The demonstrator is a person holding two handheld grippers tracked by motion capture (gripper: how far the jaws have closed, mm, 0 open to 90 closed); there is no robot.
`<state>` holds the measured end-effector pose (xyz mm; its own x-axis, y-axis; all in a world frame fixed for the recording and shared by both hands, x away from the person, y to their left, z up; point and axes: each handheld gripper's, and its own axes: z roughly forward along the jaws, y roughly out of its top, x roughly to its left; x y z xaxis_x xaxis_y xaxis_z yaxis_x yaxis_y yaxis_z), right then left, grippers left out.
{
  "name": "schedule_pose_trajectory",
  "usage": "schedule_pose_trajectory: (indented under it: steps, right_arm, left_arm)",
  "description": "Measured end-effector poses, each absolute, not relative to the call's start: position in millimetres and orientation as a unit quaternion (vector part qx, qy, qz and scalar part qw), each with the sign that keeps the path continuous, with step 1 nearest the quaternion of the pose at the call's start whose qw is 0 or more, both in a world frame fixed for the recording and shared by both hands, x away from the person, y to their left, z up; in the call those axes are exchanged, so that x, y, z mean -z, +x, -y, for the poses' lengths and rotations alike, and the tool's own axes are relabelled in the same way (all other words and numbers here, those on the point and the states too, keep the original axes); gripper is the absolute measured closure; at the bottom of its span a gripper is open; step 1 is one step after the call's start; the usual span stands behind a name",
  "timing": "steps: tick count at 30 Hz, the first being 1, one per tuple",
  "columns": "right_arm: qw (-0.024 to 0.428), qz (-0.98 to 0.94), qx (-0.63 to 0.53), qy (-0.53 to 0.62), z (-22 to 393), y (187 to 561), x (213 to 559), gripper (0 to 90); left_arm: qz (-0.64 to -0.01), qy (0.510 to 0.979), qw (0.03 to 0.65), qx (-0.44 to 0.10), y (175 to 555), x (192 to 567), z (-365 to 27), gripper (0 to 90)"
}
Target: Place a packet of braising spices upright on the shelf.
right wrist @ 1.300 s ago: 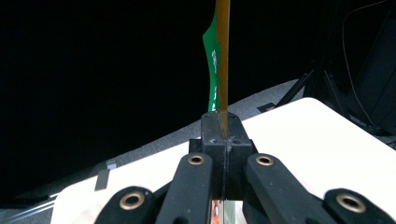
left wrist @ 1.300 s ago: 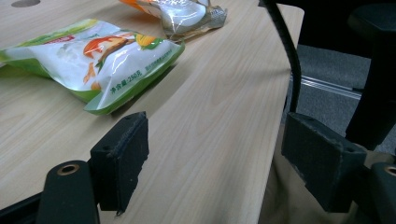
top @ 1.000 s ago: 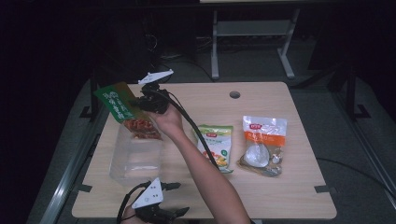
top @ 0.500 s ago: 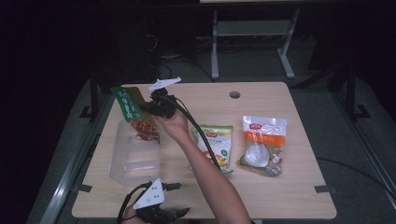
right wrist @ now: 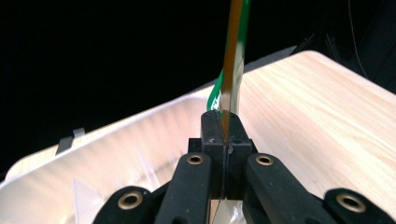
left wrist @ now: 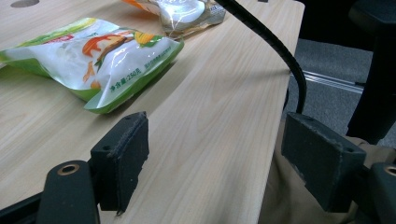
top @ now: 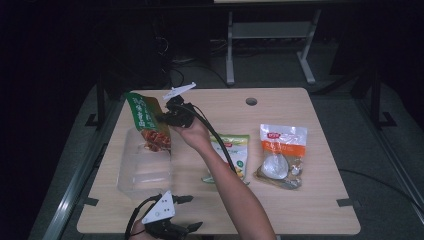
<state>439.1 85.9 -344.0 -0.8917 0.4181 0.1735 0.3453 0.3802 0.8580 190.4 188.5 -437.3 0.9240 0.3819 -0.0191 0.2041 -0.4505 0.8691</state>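
My right gripper point(top: 167, 117) is shut on the edge of a green snack bag point(top: 146, 124), which hangs upright with its lower end in a clear plastic bin point(top: 144, 172) at the table's left. In the right gripper view the bag's edge point(right wrist: 232, 70) rises thin from between the closed pads, with the bin point(right wrist: 116, 140) below. My left gripper point(top: 192, 212) rests at the table's front edge, open, with nothing between its pads point(left wrist: 122, 156).
A green and white bag point(top: 231, 156) lies flat mid-table, also close ahead in the left gripper view point(left wrist: 107, 60). An orange and white bag point(top: 280, 155) lies to its right. The right gripper's cable point(left wrist: 275, 46) trails off the table edge.
The right gripper has come down and a little to the right with the green bag, lowering it toward the bin. The left gripper has stayed put.
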Motion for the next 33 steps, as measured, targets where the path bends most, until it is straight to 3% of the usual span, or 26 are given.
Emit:
schedule_pose_trajectory:
  steps: [9,12,16,18,20,22,27,33]
  right_arm:
    - [0.038,-0.839,-0.49,0.236,-80.7,440.9,342.9,87.5]
    - [0.037,-0.848,-0.469,0.243,-87.3,445.5,342.7,65.9]
    - [0.027,-0.849,-0.459,0.26,-95.0,451.0,349.5,64.2]
    - [0.01,-0.851,-0.455,0.261,-98.5,453.8,355.6,68.0]
    - [-0.001,-0.855,-0.448,0.26,-102.1,455.1,360.9,83.3]
    - [-0.007,-0.855,-0.45,0.258,-103.0,455.6,362.8,88.0]
    - [-0.046,-0.843,-0.483,0.234,-102.9,458.2,365.0,89.7]
    - [-0.045,-0.843,-0.488,0.221,-105.8,459.5,371.3,89.6]
  left_arm:
    - [-0.171,0.849,0.492,-0.089,190.4,437.6,-187.6,22.9]
    - [-0.171,0.849,0.492,-0.089,190.7,437.5,-187.4,22.9]
    - [-0.171,0.849,0.492,-0.089,191.2,437.6,-187.7,22.9]
    - [-0.171,0.849,0.493,-0.089,191.2,437.4,-187.9,22.9]
    - [-0.171,0.848,0.494,-0.09,190.9,437.1,-188.1,22.9]
    - [-0.171,0.848,0.494,-0.09,190.8,436.9,-188.2,22.9]
    - [-0.172,0.847,0.495,-0.09,191.5,436.5,-189.1,22.9]
    - [-0.172,0.849,0.492,-0.089,191.7,436.7,-188.6,22.9]
